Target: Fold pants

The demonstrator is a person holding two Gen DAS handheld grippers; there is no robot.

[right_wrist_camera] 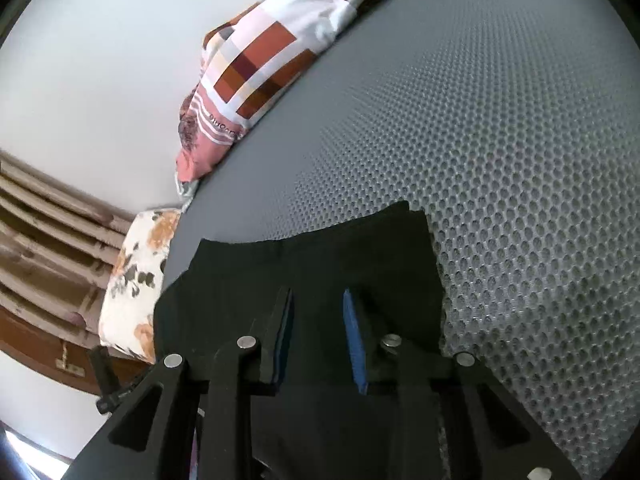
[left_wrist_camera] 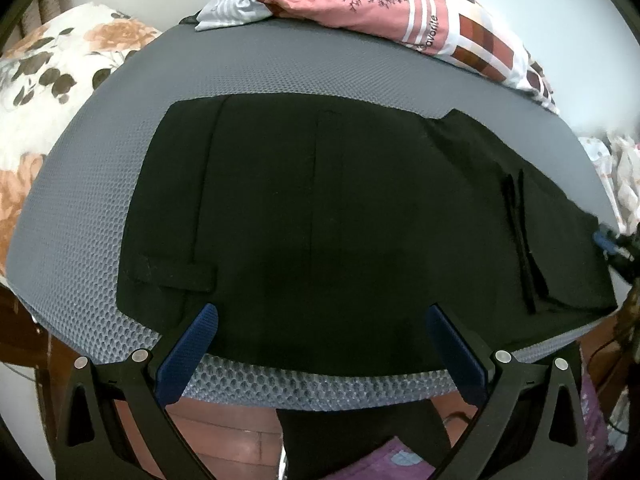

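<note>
Black pants (left_wrist_camera: 320, 220) lie spread flat on a grey honeycomb-textured mat (left_wrist_camera: 280, 76). In the left wrist view my left gripper (left_wrist_camera: 322, 316) is wide open, hovering at the pants' near edge, empty, its blue pads either side of the cloth. My right gripper shows at that view's right edge (left_wrist_camera: 606, 240), at the pants' right end. In the right wrist view the right gripper (right_wrist_camera: 318, 300) sits low over the black cloth (right_wrist_camera: 300, 264), its blue pads a narrow gap apart with dark cloth between and beneath them; a grip cannot be confirmed.
A pink and brown patterned garment pile (left_wrist_camera: 400, 4) lies on the mat's far edge, also in the right wrist view (right_wrist_camera: 260, 68). A floral pillow (left_wrist_camera: 48, 92) sits at the left. A wooden bed frame (left_wrist_camera: 240, 432) and purple cloth (left_wrist_camera: 384, 464) lie below the near edge.
</note>
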